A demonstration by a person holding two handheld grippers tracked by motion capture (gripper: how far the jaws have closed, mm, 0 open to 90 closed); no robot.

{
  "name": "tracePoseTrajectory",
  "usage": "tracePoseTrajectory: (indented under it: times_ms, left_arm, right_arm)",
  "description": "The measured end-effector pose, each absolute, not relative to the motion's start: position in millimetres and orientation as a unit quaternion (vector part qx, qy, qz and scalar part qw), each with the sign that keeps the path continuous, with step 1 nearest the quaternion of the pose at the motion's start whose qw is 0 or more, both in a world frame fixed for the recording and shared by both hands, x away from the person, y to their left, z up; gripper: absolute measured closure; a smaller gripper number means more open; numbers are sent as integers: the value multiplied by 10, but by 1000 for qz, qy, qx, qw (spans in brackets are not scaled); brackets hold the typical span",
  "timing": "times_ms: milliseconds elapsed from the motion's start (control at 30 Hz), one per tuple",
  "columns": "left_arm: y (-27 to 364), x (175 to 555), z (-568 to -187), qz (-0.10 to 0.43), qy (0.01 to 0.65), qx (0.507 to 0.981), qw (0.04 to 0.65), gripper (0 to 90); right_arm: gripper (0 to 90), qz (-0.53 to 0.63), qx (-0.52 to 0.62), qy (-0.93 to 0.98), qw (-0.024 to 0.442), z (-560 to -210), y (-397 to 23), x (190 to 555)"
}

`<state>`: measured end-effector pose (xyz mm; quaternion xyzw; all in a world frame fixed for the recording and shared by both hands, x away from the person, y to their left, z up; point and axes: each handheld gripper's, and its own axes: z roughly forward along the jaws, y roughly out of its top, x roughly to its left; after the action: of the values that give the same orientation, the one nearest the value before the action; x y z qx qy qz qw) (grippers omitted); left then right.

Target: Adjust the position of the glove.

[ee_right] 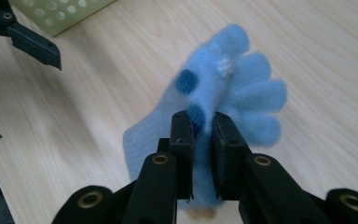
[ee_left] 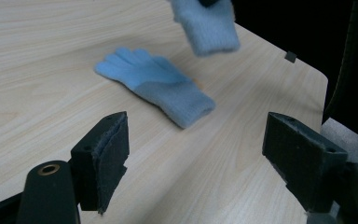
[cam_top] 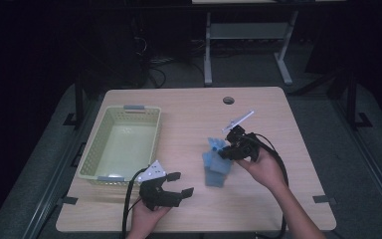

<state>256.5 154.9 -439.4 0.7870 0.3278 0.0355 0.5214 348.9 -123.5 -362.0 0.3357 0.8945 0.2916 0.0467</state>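
My right gripper [cam_top: 227, 152] is shut on a blue fleece glove [cam_top: 215, 174] and holds it above the middle of the table. In the right gripper view the jaws [ee_right: 204, 122] pinch the glove [ee_right: 223, 88] near its palm, and its fingers spread to the right. A second blue glove [ee_left: 154, 86] lies flat on the wood, its fingers [cam_top: 214, 144] showing just left of the right gripper. My left gripper [cam_top: 181, 183] rests near the front edge, jaws wide open [ee_left: 196, 135] and empty, pointing at the flat glove. The held glove [ee_left: 207, 23] hangs behind it.
A pale green plastic basket [cam_top: 122, 112] stands on the left half of the table, its corner [ee_right: 60, 14] also in the right gripper view. A round cable hole [cam_top: 228, 100] sits near the far edge. The table's right edge [ee_left: 307, 70] drops to dark floor.
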Motion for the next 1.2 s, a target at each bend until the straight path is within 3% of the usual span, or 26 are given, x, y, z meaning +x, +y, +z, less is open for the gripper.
tracePoseTrajectory:
  times_ms: [733, 1200]
  left_arm:
    - [1549, 2560, -4392, 36, 330, 784, 525, 225]
    - [1540, 2557, -4392, 34, 328, 788, 520, 226]
  right_arm:
    - [795, 247, 324, 913, 2, -4014, -1010, 3571]
    - [753, 222, 323, 920, 13, -4131, -975, 3617]
